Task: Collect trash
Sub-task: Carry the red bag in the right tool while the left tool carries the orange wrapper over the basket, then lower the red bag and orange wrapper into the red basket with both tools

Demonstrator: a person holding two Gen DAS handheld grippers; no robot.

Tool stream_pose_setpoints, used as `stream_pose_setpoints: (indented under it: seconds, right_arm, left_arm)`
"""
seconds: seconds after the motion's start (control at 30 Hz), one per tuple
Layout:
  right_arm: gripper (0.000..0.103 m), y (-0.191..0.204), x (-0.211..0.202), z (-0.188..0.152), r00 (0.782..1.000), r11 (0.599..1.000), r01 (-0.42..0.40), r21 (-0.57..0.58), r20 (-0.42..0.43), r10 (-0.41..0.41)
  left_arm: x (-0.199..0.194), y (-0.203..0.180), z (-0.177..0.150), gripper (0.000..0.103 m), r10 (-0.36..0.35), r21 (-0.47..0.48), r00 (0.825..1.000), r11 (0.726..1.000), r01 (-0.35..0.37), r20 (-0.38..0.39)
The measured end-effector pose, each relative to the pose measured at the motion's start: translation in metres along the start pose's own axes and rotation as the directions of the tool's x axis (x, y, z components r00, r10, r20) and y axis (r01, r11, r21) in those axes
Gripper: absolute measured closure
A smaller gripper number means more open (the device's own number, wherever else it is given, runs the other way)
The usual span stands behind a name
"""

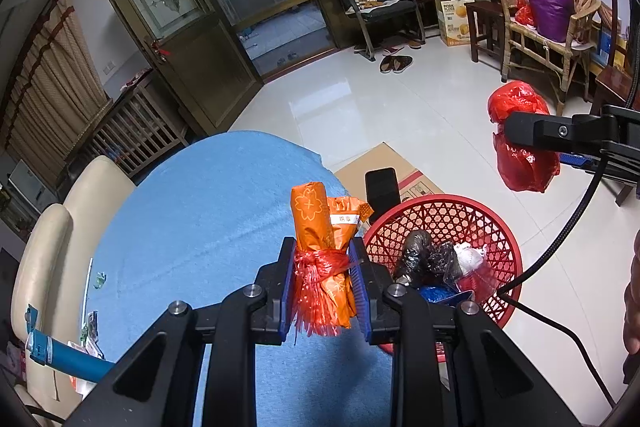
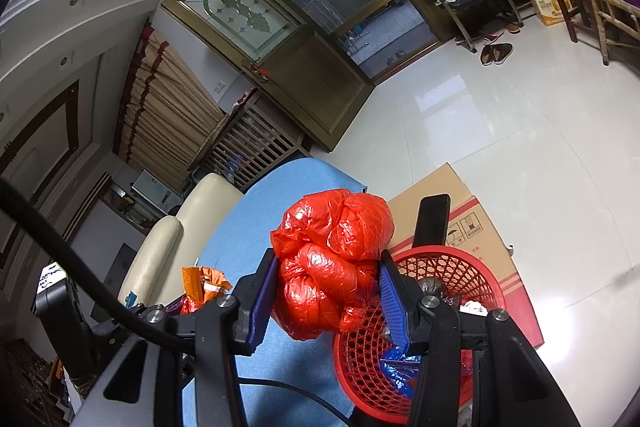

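My left gripper (image 1: pixel 323 255) is shut on an orange wrapper bundle (image 1: pixel 316 223) tied with red plastic string, held upright over the blue cloth (image 1: pixel 200 211). Just right of it stands a red mesh basket (image 1: pixel 452 217) with dark, white and blue trash bags inside. My right gripper (image 2: pixel 328 267) is shut on a crumpled red plastic bag (image 2: pixel 332 247), held above the blue cloth (image 2: pixel 276 187) at the left rim of the red basket (image 2: pixel 452 267). In the left wrist view that red bag (image 1: pixel 520 151) hangs at the right in the right gripper (image 1: pixel 520 131). The orange bundle (image 2: pixel 204 285) shows at lower left.
A cardboard box (image 1: pixel 396 163) lies on the white tiled floor behind the basket, with a black phone (image 1: pixel 382 187) propped against it. A cream sofa (image 1: pixel 48 239) sits left of the cloth. Chairs, slippers (image 1: pixel 396 63) and an open glass door (image 1: pixel 180 23) stand farther back.
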State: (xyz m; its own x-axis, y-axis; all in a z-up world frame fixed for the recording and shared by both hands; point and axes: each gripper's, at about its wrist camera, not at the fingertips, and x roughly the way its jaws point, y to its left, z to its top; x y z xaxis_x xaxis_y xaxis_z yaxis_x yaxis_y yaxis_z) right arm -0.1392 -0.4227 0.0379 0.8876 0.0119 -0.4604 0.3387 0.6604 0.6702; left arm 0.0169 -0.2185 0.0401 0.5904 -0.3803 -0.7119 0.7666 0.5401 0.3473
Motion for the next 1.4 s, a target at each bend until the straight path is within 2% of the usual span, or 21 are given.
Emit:
stream_pose_setpoints:
  seconds: [1.4]
  right_arm:
    - [0.052, -0.011, 0.009, -0.001, 1.000, 0.999, 0.001, 0.039, -0.011, -0.001]
  left_arm:
    - [0.018, -0.014, -0.002, 0.075, -0.009, 0.014, 0.999, 1.000, 0.010, -0.047]
